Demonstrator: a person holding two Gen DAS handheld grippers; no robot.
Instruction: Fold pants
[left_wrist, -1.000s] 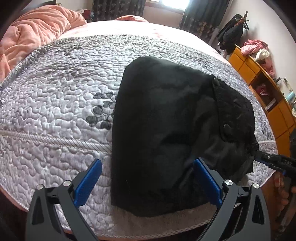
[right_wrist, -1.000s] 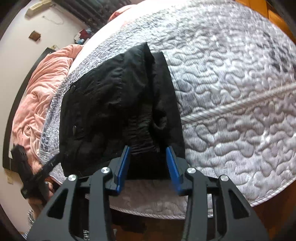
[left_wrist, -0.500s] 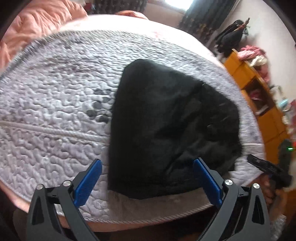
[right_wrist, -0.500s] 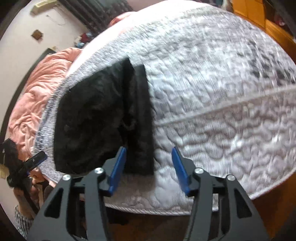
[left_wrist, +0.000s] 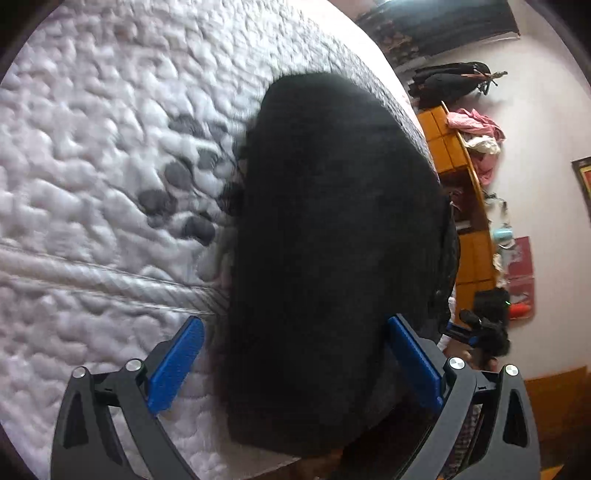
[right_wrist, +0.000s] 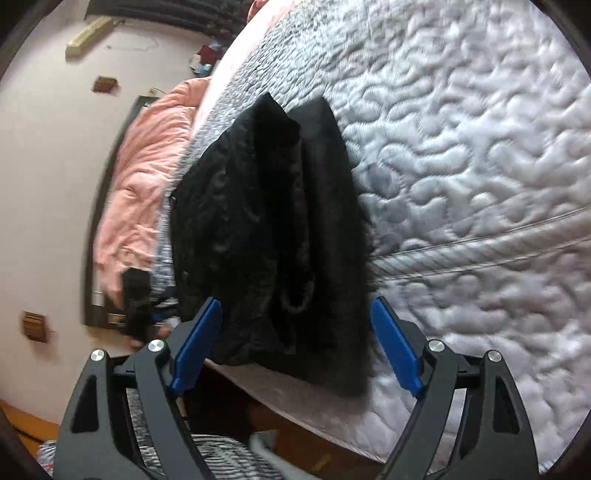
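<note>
pants: black pants (left_wrist: 332, 240) lie folded in a thick bundle on the quilted bed (left_wrist: 92, 166), centre of both frames, near its lower edge | left gripper (left_wrist: 295, 363): fingers spread wide, released, pants seen between them | right gripper (right_wrist: 295, 347): fingers opening, clear of the cloth, gripping nothing

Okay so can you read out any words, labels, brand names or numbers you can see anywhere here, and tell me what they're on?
No text can be read in either view.
Black pants: no label or tag shows.
Red poster on the wall: print, if any, too blurred to read.
Framed picture: cut off at the edge, nothing legible.
</note>
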